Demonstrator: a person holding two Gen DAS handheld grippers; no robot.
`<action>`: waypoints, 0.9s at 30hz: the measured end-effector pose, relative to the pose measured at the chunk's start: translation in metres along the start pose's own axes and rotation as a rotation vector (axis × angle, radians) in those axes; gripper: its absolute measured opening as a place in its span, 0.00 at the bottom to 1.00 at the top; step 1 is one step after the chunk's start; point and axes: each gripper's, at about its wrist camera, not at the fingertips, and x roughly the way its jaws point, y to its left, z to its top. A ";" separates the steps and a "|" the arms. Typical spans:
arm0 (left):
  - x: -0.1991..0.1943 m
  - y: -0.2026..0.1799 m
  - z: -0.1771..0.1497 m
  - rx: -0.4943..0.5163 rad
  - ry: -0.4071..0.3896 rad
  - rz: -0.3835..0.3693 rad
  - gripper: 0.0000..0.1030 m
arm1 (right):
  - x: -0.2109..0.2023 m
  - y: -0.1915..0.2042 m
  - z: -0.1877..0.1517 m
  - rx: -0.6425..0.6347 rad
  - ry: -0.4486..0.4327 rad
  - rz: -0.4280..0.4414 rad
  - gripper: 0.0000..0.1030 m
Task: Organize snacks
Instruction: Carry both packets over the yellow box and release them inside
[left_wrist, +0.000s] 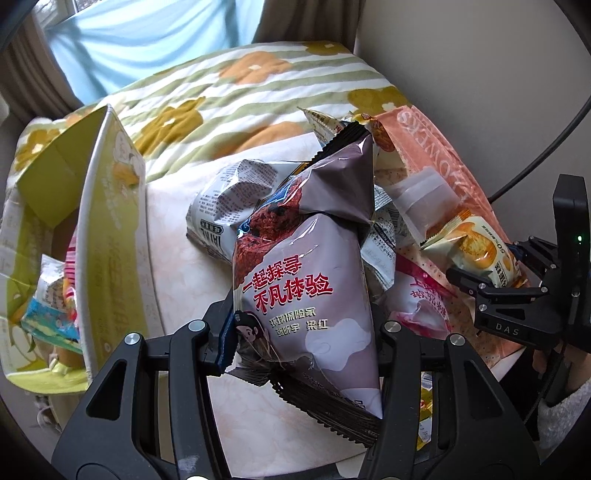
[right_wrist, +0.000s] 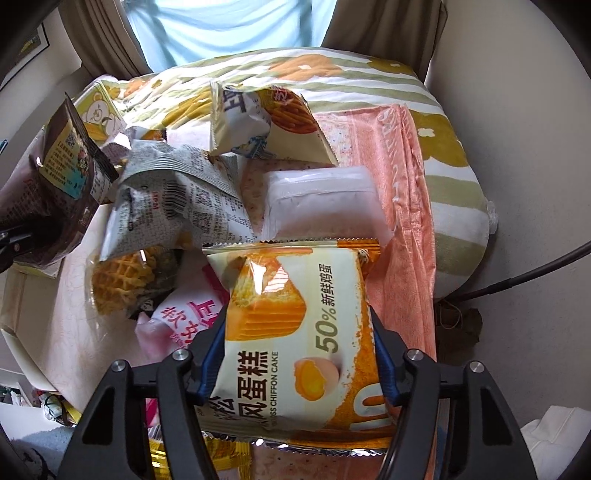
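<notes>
My left gripper (left_wrist: 303, 343) is shut on a grey-purple snack bag (left_wrist: 306, 266) with red Chinese lettering and holds it above the pale table (left_wrist: 173, 236). My right gripper (right_wrist: 299, 354) is shut on a cream and orange chiffon cake packet (right_wrist: 299, 332); that packet and gripper also show in the left wrist view (left_wrist: 480, 251). A pile of snacks lies between them: a grey printed bag (right_wrist: 177, 206), a waffle packet (right_wrist: 122, 284), a pink packet (right_wrist: 184, 321), a white and orange stick-snack bag (right_wrist: 258, 118). The purple bag shows at the left of the right wrist view (right_wrist: 62, 173).
A yellow-green storage box (left_wrist: 107, 236) stands open at the left with several snacks inside. A salmon towel (right_wrist: 402, 206) and a clear plastic container (right_wrist: 325, 199) lie under the pile. Behind is a floral striped quilt (left_wrist: 229, 96), curtains and a black cable (right_wrist: 535, 273).
</notes>
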 end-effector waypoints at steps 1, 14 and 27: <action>-0.003 0.001 -0.001 -0.006 -0.008 -0.001 0.46 | -0.004 0.001 -0.001 -0.002 -0.005 0.002 0.60; -0.084 0.027 0.002 -0.116 -0.201 -0.010 0.46 | -0.092 0.032 0.023 -0.070 -0.167 0.028 0.60; -0.136 0.171 0.026 -0.235 -0.290 0.089 0.46 | -0.130 0.170 0.120 -0.259 -0.321 0.160 0.60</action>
